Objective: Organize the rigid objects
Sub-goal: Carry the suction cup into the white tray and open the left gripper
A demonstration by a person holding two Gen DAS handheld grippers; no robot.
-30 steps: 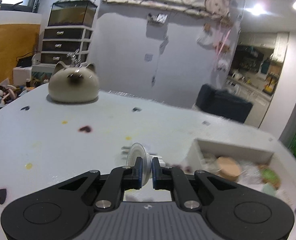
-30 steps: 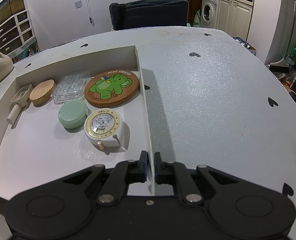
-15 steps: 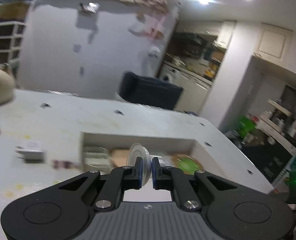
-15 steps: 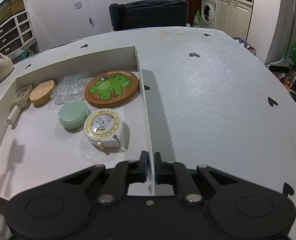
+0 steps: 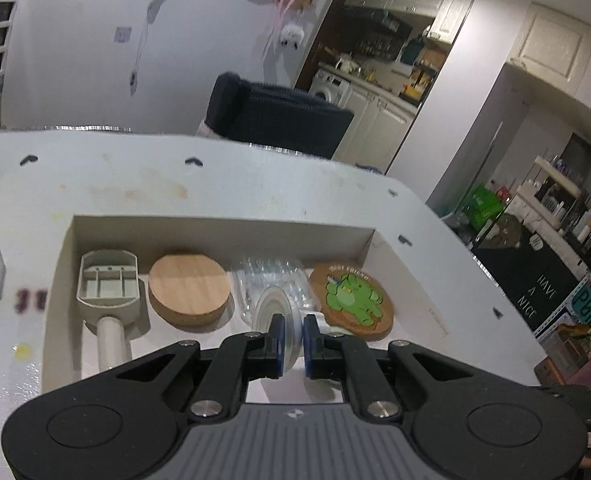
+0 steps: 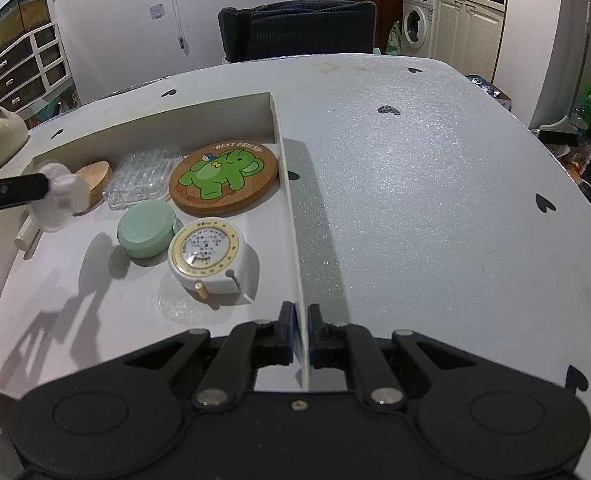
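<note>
Over tray point(image 6: 283, 168), left jaws grip disc point(image 5: 273, 312)

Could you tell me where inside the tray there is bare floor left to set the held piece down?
The tray floor is bare in its near-left part, in front of the mint round case and left of the tape measure. The far end is crowded: scoop, wooden lid, clear dish, elephant coaster.

A lived-in home: a white table point(image 6: 435, 184) stands near an open kitchen with a washing machine point(image 6: 417, 26) and cabinets point(image 6: 467, 30), a drawer unit point(image 6: 23, 68) at the far left, a dark chair point(image 6: 295, 28) beyond.
</note>
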